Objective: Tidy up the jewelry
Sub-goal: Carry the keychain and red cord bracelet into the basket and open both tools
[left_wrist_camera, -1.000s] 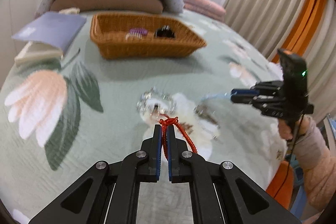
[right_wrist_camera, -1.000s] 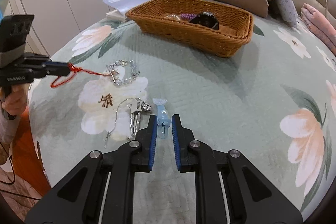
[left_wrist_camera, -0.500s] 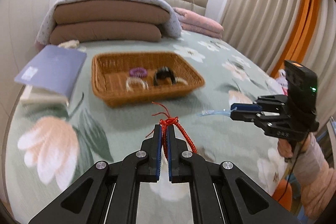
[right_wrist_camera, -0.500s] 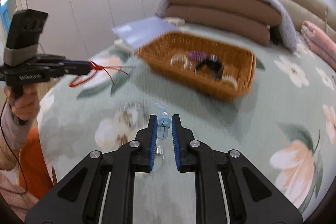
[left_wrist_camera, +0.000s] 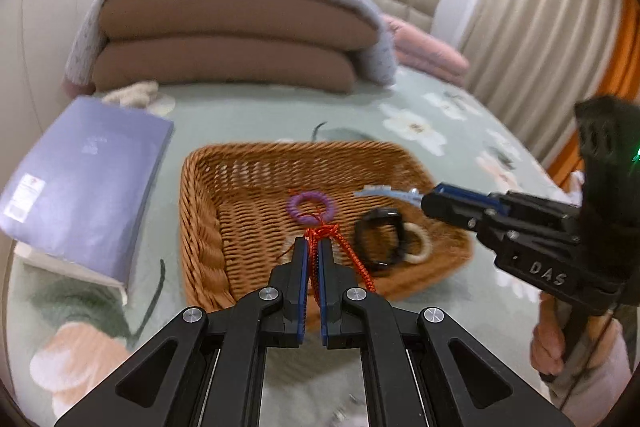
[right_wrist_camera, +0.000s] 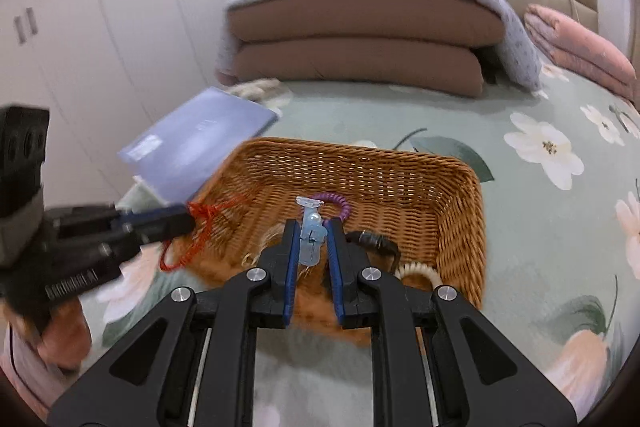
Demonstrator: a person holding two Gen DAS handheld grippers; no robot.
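Where a second earlier both grippers hung low over the bedspread, they had since carried their loads above the basket point(left_wrist_camera: 208, 227). The left gripper point(left_wrist_camera: 313, 247) stayed clamped on the red cord point(left_wrist_camera: 352, 259), and the right gripper point(right_wrist_camera: 311, 235) on the pale blue clip point(right_wrist_camera: 311, 231), so both pieces seemed ready to drop in.

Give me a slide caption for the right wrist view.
Right gripper carries a pale blue clip over the wicker basket; left gripper brings a red cord.

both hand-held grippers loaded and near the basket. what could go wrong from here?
1. The red cord trails down from the shut left hand-held gripper; it may snag the basket rim or fall outside.
2. The two tools are close together over the basket; the right hand-held gripper could bump the left one on release.
3. The pale blue clip may land on the purple hair tie and black band, tangling them.
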